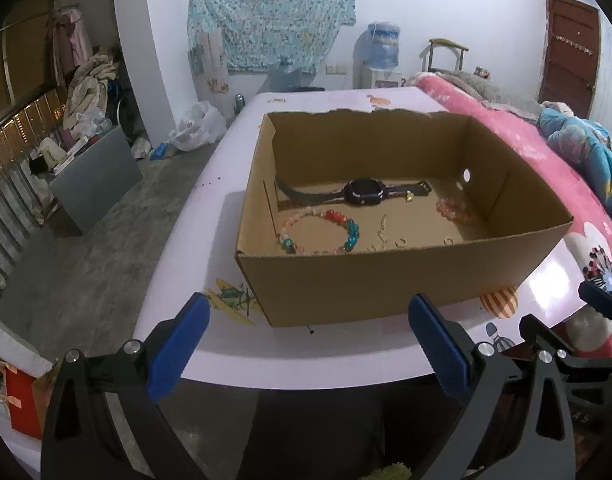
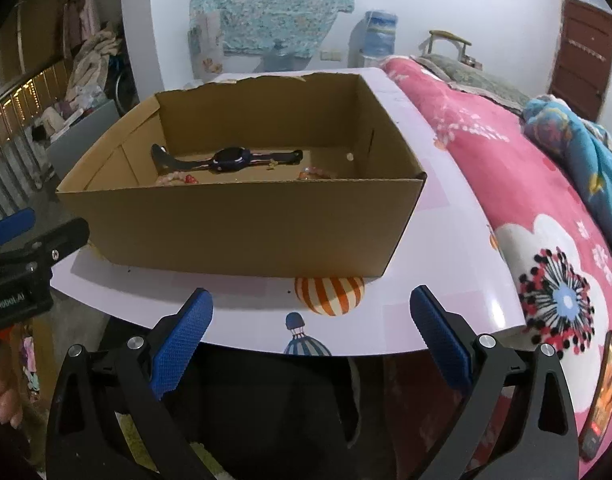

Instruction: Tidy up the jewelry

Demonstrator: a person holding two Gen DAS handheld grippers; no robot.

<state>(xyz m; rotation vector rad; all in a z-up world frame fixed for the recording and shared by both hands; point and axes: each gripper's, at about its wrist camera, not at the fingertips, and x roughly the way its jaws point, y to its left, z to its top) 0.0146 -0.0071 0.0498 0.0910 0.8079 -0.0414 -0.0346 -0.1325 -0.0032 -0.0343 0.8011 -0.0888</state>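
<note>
So we're hanging back at the near edge of the table (image 1: 225, 184) with both tools empty: the left gripper (image 1: 310, 344) has its blue pads spread wide with nothing between them, and the right gripper (image 2: 312, 336) is wide apart too, also bare. Our read is that we're between steps, maybe close to done, since we can't spot any loose jewelry on the tabletop from either view, only printed balloon pictures. Everything's sitting in the cardboard box (image 1: 386, 280) in the middle of the table, open at the top with a ragged far edge. Inside, a dark watch (image 1: 356, 194) lies flat along the back, strap stretched out. In front of it on the left there's a beaded bracelet (image 1: 318, 232) in pink, red and teal, and over by the right wall a smaller pink bracelet (image 1: 452, 210). A few little rings (image 1: 400, 243) and a thin pale piece we can't make out sit near the front wall. If anything's left, the next move means reaching down over the tall near wall, which hides the front of the floor from the right camera.
</note>
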